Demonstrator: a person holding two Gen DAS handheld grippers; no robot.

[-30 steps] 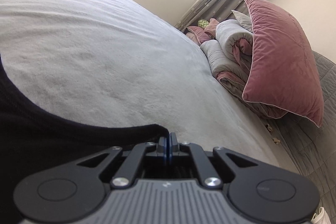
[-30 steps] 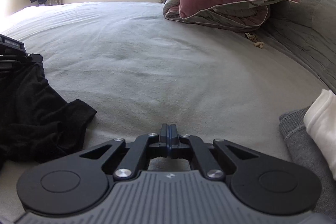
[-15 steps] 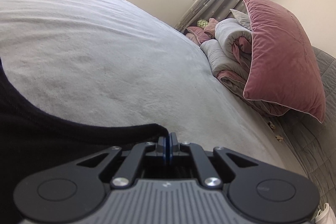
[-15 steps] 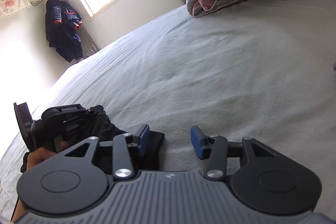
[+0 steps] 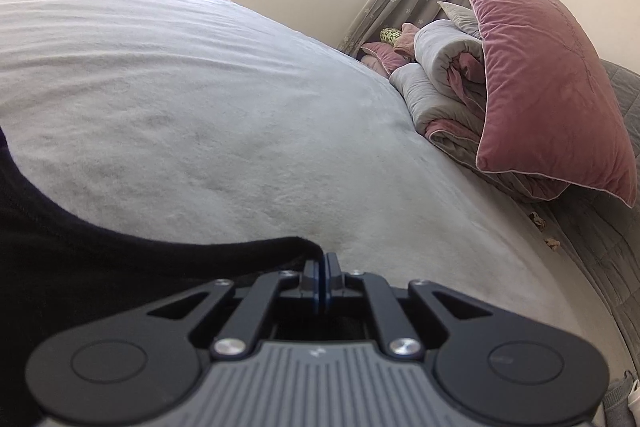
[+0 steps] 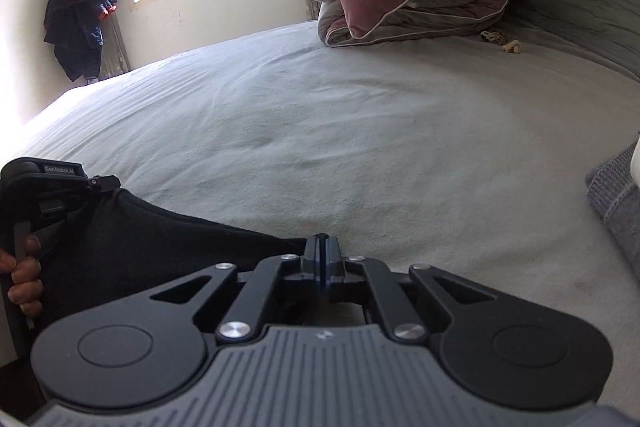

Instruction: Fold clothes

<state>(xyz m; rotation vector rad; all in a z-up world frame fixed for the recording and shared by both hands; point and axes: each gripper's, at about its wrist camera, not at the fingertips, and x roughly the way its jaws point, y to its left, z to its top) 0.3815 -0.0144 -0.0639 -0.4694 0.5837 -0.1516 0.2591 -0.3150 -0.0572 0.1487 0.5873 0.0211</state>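
Right tongs have snapped closed on black garment since before.

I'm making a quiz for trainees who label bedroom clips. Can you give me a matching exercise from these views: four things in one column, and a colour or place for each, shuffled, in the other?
Things:
1. black garment
2. velvet pillow
3. hanging jacket
4. small grey knit piece

Descriptions:
A. dusty pink, on top of the rolled duvet
B. on the wall left of the window
C. at the right edge of the bed in the right wrist view
D. stretched between the two shut grippers

Pairs: 1-D, 2-A, 3-B, 4-C
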